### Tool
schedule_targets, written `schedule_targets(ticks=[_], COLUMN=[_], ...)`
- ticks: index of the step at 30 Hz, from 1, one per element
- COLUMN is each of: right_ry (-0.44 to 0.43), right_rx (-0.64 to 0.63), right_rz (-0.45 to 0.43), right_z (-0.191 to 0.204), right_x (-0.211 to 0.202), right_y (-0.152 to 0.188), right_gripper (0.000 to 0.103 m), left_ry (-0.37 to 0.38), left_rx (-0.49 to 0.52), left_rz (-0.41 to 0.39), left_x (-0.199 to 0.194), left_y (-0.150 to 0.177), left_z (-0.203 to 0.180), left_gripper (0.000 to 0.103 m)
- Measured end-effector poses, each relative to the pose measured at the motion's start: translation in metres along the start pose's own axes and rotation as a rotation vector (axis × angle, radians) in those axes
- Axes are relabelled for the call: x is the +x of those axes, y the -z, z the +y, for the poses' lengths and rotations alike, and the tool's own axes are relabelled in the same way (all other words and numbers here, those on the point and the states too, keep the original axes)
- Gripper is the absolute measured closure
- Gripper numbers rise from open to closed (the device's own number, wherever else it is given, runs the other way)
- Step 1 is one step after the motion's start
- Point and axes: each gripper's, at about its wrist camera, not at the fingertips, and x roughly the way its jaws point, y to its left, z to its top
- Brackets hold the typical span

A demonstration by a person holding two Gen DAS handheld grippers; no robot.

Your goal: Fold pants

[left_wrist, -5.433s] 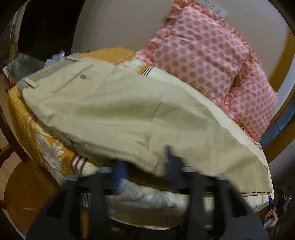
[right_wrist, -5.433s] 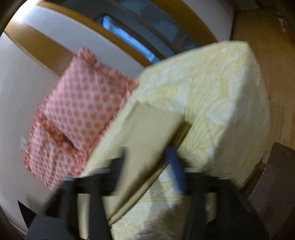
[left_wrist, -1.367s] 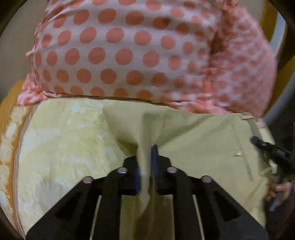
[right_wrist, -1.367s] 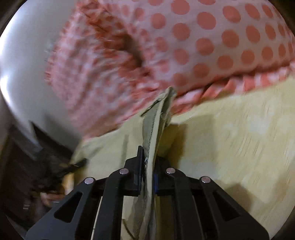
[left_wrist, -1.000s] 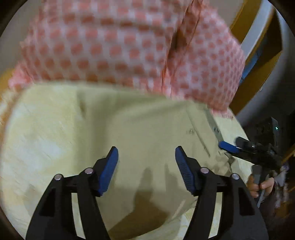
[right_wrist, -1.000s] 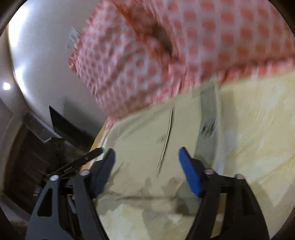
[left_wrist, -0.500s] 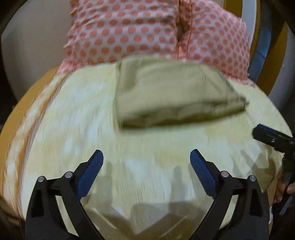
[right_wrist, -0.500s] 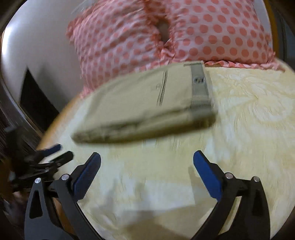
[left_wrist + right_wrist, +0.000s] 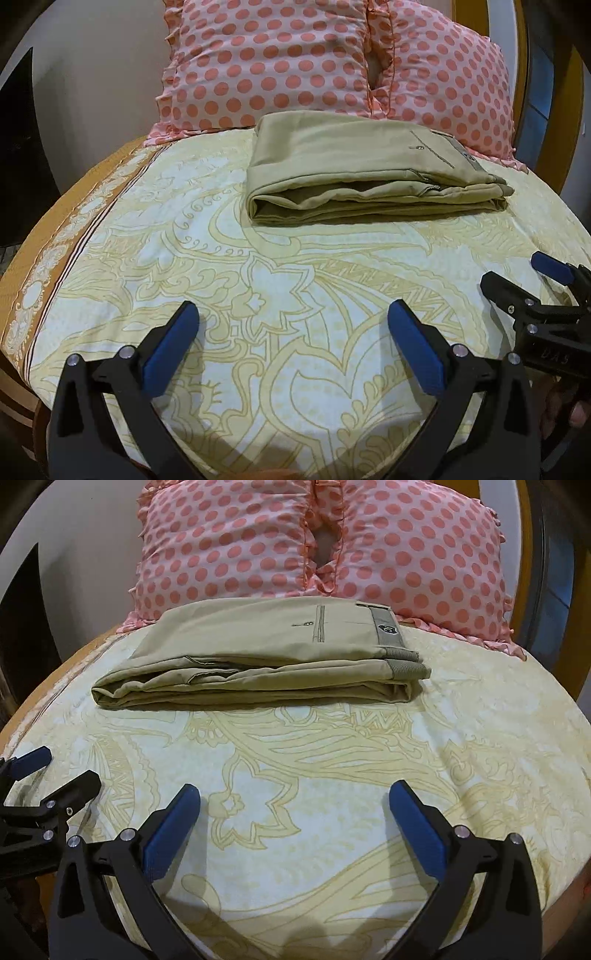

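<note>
The khaki pants (image 9: 365,173) lie folded in a flat stack on the bed, just in front of the pillows; they also show in the right wrist view (image 9: 266,657), waistband to the right. My left gripper (image 9: 293,317) is open and empty, well back from the pants over the bedsheet. My right gripper (image 9: 295,797) is open and empty, also well back from them. The right gripper shows at the right edge of the left wrist view (image 9: 532,295), and the left gripper at the left edge of the right wrist view (image 9: 55,775).
Two pink polka-dot pillows (image 9: 332,62) lean against the wall behind the pants. The yellow patterned bedsheet (image 9: 258,295) covers the bed, with an orange border (image 9: 74,229) at its left edge. A wooden frame (image 9: 546,110) stands at the right.
Both grippers let go of the pants, opened wide and drew back towards the near edge of the bed. The pants now rest folded by the pillows.
</note>
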Motion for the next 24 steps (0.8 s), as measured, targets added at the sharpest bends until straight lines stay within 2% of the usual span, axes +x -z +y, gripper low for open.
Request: schedule_targets(ticks=[24], right_ry=[0.0], right_rx=[-0.002], right_rz=[-0.006], right_z=[0.0], right_x=[-0.0002], right_y=[0.0003], right_gripper=[0.001], left_ry=[0.001], left_rx=[0.002], left_rz=[-0.012], left_x=[-0.0006], left_y=[0.0006], left_z=[-0.0008], left_gripper=[0.002])
